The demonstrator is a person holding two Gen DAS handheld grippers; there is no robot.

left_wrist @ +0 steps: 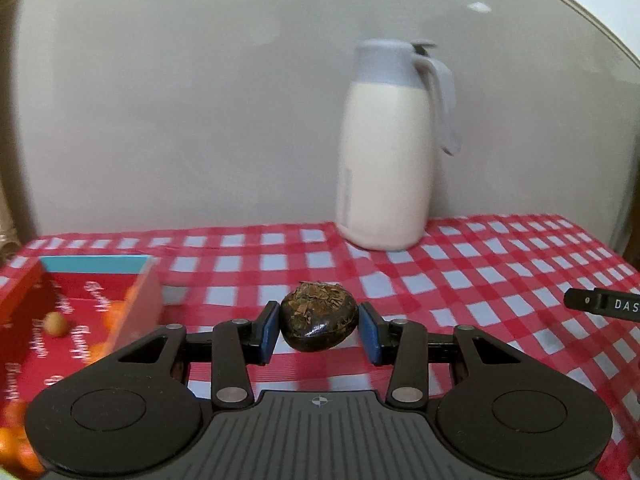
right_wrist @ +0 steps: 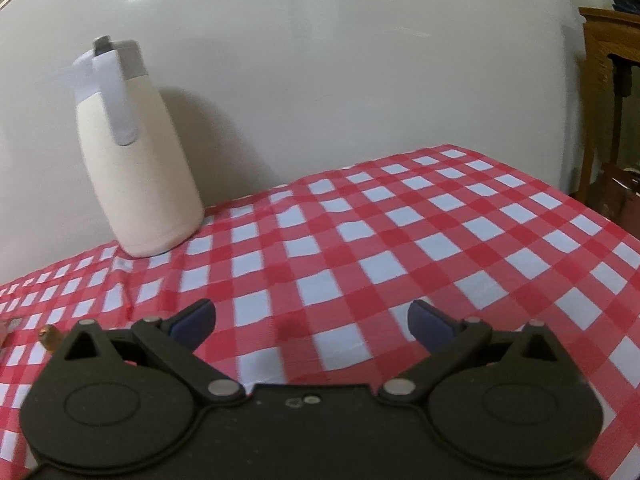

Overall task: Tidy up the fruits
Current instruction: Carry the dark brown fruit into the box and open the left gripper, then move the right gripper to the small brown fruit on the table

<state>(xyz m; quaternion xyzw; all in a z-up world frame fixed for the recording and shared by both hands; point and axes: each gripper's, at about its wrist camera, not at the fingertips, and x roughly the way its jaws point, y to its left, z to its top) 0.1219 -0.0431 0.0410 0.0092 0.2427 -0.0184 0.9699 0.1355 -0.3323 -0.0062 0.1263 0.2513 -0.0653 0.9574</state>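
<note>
Here, left wrist view: left hand-held gripper [left_wrist: 319, 330] clamped on a dark, rough-topped fruit [left_wrist: 319, 326], carried above the checked bench [left_wrist: 460, 280]. Red box [left_wrist: 68, 312] at lower left, just beside, holds orange fruits [left_wrist: 116, 312] and a small tan one [left_wrist: 55, 323]. Cream jug [left_wrist: 384, 168] stands behind. Risk: rounded, glossy skin may slip from the pads before clearing the box wall.

Right wrist view: right hand-held gripper [right_wrist: 312, 326] spread apart, empty, over bare cloth.
</note>
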